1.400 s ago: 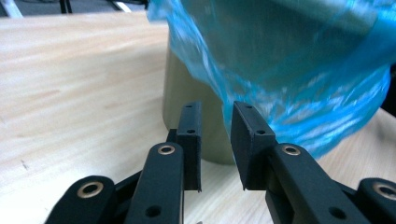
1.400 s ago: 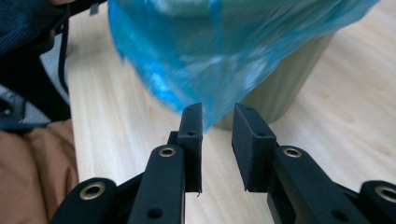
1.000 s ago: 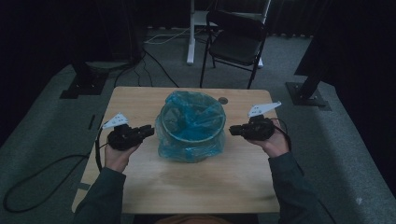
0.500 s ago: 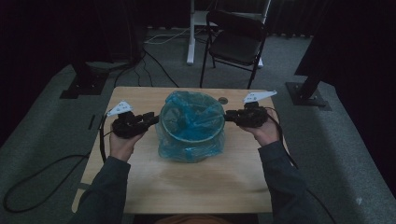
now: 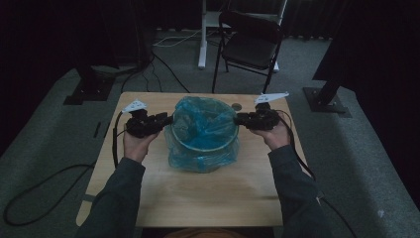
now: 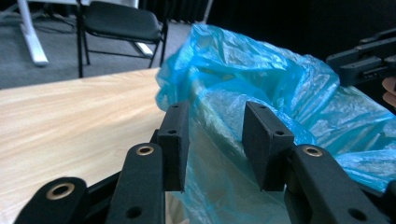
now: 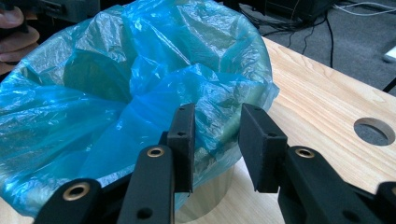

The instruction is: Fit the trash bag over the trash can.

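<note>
High view: left tool and right tool held level, pointing inward at bin rim, blue bin liner between them on desk. Jaws just opening, part-open around liner edge, not pinching.

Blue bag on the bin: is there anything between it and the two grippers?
Nothing visible. The left gripper and right gripper sit at opposite sides of the blue bag, jaws apart, just opened, with only its plastic film ahead of them.

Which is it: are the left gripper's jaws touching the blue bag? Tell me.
Cannot tell. In the left gripper view the left gripper has just been opening, the blue bag between its jaws; no gap or contact shows plainly.
</note>
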Action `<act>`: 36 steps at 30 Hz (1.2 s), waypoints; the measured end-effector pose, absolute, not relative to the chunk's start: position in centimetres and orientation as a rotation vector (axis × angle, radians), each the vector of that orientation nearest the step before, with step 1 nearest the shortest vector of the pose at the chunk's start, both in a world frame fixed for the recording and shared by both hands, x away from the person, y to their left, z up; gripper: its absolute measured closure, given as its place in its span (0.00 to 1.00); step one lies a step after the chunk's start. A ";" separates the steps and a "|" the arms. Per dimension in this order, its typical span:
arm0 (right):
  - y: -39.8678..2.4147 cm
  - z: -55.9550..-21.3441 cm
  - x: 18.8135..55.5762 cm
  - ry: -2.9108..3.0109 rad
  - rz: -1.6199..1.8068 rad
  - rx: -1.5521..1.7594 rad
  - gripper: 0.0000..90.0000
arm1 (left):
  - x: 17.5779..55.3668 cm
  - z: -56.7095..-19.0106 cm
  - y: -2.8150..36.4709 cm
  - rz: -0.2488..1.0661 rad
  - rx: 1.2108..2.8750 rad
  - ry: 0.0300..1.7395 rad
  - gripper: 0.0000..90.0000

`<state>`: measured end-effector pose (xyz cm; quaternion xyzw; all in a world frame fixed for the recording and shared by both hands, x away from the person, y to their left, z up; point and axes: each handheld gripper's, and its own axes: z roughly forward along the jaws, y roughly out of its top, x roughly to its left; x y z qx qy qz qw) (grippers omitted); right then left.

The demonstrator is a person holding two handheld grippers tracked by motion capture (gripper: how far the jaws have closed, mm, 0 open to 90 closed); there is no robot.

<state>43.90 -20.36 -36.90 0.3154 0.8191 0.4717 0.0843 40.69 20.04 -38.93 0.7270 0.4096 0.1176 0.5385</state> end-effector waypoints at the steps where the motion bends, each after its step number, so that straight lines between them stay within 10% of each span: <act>1: -20.4 -36.9 43.8 2.445 1.406 0.943 0.76 | 40.7 -38.9 19.9 0.273 1.739 0.967 0.71; 36: -20.8 -36.3 41.6 2.452 1.431 0.895 0.79 | 44.0 -37.5 19.2 0.299 1.763 0.999 0.69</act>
